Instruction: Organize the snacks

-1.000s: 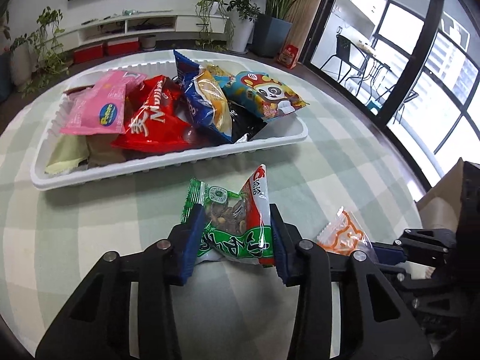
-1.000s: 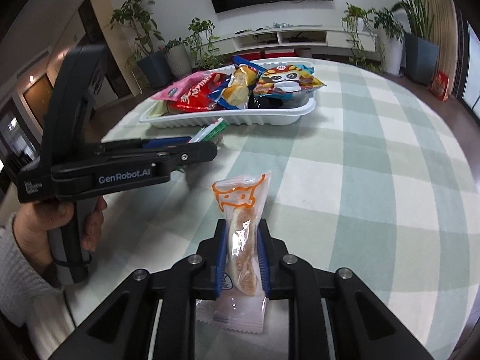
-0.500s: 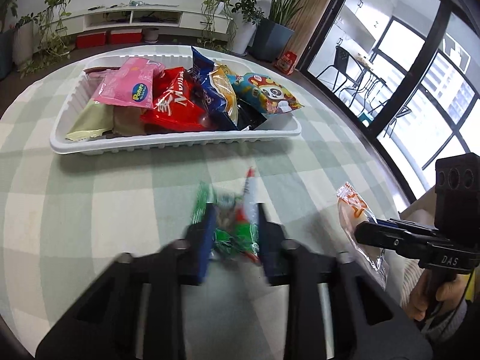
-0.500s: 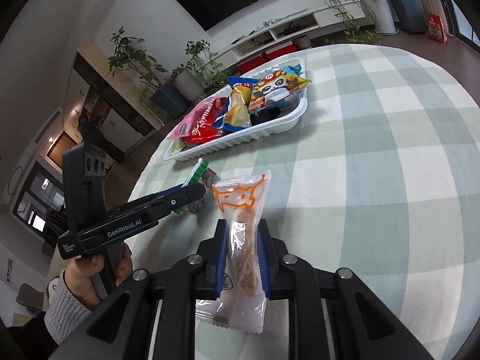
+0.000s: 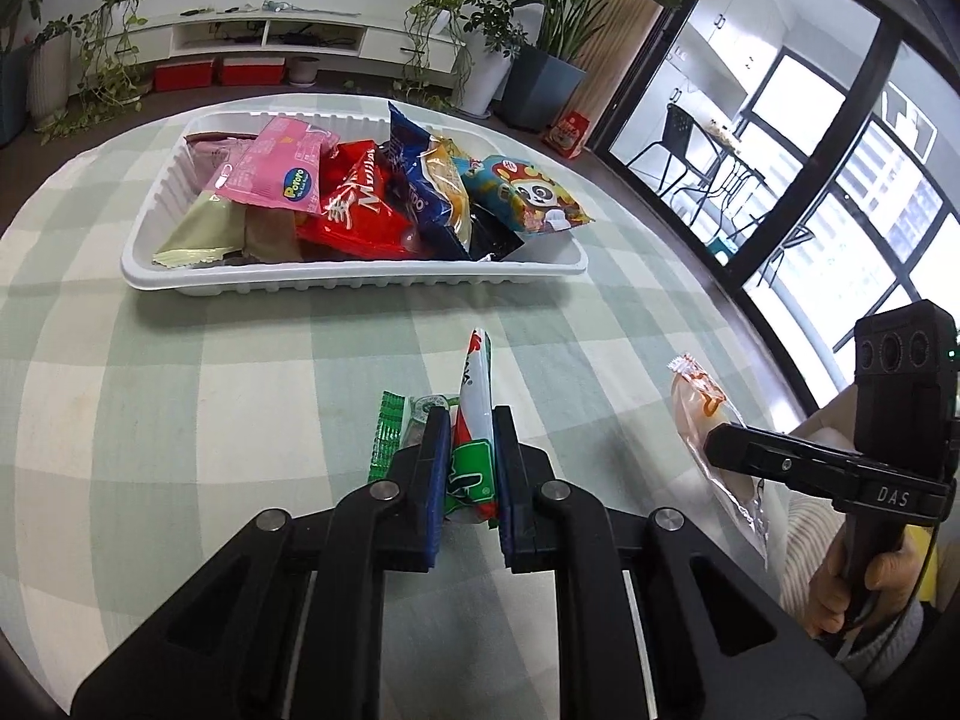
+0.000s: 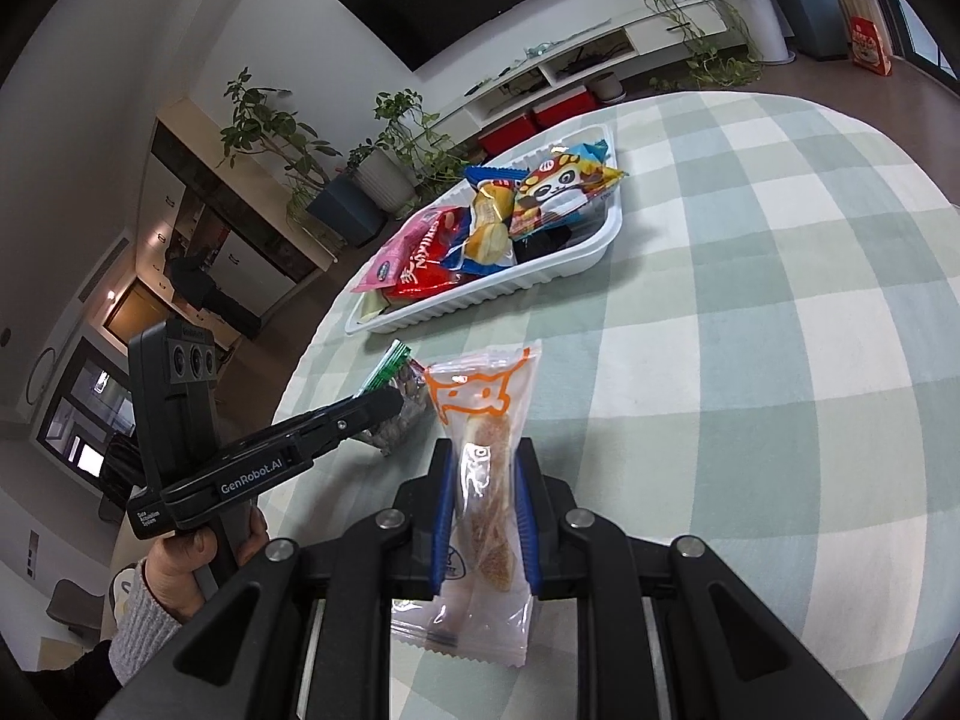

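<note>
Clamping a green and red snack packet, the left gripper is closed tight on it above the checked counter, near the white tray; its side reads "GenRobot.AI". Right gripper, marked "DAS", is closed on a clear pouch with an orange cat drawing, near the tray. Tray holds a pink "Pororo" packet, a red bag and a panda packet.
</note>
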